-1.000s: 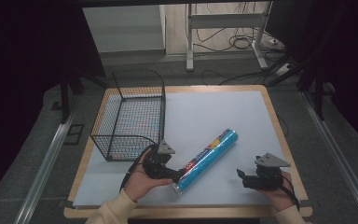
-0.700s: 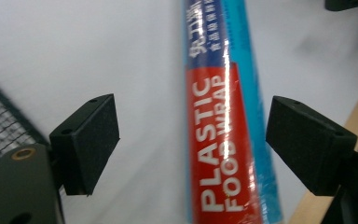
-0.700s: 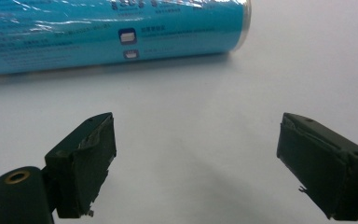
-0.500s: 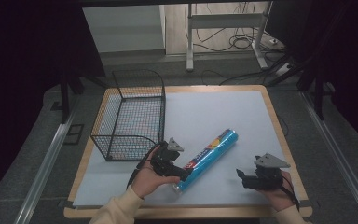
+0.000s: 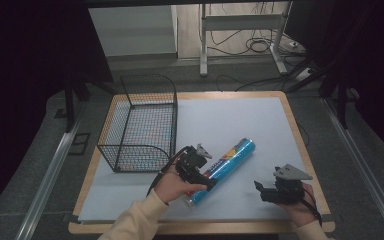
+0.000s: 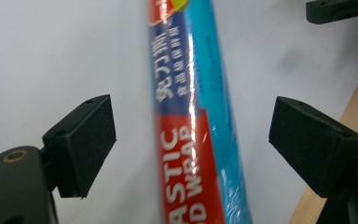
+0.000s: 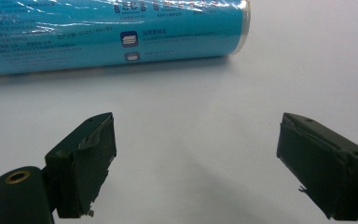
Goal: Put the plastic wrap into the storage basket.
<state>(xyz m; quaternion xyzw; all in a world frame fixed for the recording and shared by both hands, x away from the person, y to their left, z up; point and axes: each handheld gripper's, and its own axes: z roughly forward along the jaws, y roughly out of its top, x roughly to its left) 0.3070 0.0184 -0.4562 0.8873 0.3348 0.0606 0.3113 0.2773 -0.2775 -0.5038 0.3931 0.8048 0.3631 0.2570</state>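
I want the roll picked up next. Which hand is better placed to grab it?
Left. The left tongs already straddle the plastic wrap roll, jaws just opened wide and not pressing. The right tongs stand open, apart from it.

Lab-like recording bay, paper-covered table (image 5: 240, 120), dark curtains, metal floor rails (image 5: 45, 180), trailing cables (image 5: 252, 45)

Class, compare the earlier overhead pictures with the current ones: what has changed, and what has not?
The left gripper slid right over the plastic wrap roll; its jaws have just been opening and straddle it without pressing. Roll, wire basket and right gripper stayed put.
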